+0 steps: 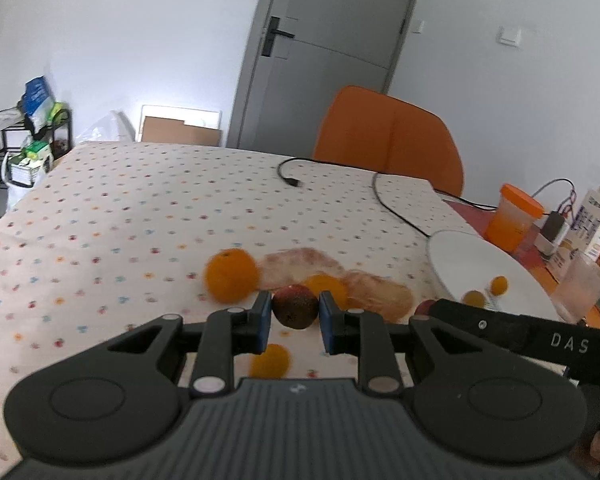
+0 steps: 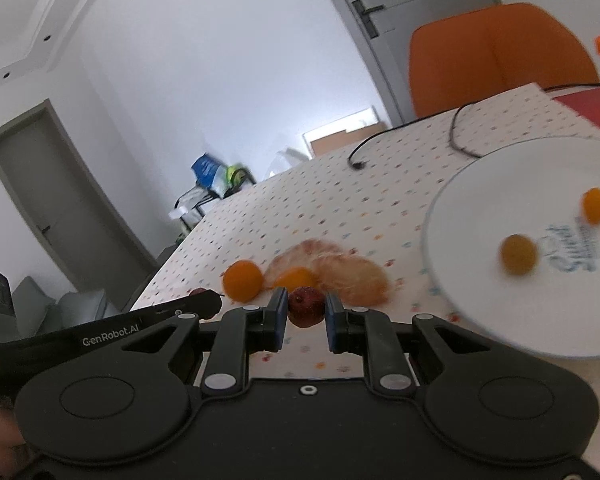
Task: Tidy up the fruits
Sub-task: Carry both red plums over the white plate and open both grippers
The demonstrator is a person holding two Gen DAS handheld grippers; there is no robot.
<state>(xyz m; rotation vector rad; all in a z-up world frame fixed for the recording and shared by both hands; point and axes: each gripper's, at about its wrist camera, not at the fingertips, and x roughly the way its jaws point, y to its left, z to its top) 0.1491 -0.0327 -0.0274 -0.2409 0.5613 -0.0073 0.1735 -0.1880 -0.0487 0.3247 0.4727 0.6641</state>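
Fruit in both grippers. My left gripper [image 1: 294, 320] is clamped on a small dark red round fruit [image 1: 295, 306], blue pads pressing its two sides, held above the tablecloth. My right gripper [image 2: 306, 317] is likewise clenched on a second small dark red round fruit [image 2: 306, 306], pads against both flanks. No earlier frame to compare, so I log grip only.

Table is covered by a cream cloth with small coloured dots [image 1: 120, 216]. Just beyond the left gripper sits a round orange citrus fruit [image 1: 231, 275], and beside it to the right lie pale peeled pomelo segments [image 1: 324, 276], blurred. A small orange piece [image 1: 323, 285] rests against the segments, partly hidden behind the held fruit. Another small orange round fruit [image 1: 271, 361] lies on the cloth under the left gripper's fingers.

White round plate with blue lettering [image 2: 500, 320] is at right, near the right gripper; two small orange-yellow round fruits [image 2: 519, 255] lie on it, apart from each other. In the left view my right gripper's black body crosses in front of the plate's near rim.

Far side: black cable with a plug end [image 1: 290, 178] on the cloth, orange padded chair [image 1: 388, 136] behind the table, orange-lidded plastic jar [image 1: 514, 216] and a clear cup [image 1: 580, 288] past the plate. Motion blur across both views.
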